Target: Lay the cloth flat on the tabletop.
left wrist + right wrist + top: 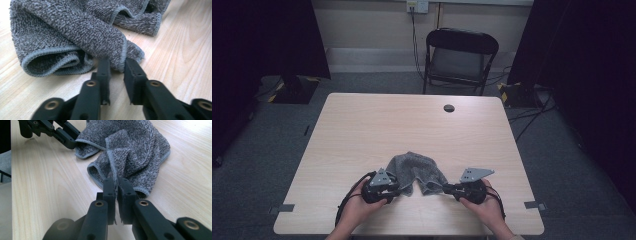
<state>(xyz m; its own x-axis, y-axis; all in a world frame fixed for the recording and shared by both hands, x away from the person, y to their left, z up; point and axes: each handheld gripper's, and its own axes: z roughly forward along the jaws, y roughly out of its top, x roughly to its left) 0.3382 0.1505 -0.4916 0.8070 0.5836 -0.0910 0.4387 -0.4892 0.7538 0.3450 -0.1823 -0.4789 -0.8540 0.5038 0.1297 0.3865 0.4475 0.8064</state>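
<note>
So we've got a crumpled grey towel (416, 172) sitting on the near half of the wooden table (362, 125), well this side of the little round cable hole (449, 108), and we're at the grab-the-corners stage.

Left gripper (398, 190) is at the towel's near left end. In the left gripper view the jaws have a hemmed corner fold (121, 53) between them, and the pads look like they're squeezing it, though the jaws aren't drawn as tight as on the other side. Right gripper (445, 188) is at the towel's near right end, and in the right gripper view its jaws are pressed almost together on a thin hemmed edge (113, 173) that stands up between them. So both tools are pinching cloth, one on each side of the towel.

The towel itself is still a heap: folds bunched up in the middle and a rolled hem lying flat on the table just left of the left grip. Nothing is lifted off the table as far as we can tell.

Our guess for the next move: raise both ends together and draw them apart so the bunched middle opens out, then lay it flat. That needs both pinches to hold. We'd watch the left one, since it holds a fatter fold and could slip. We can't tell whether each gripper has a true corner or just some edge.
</note>
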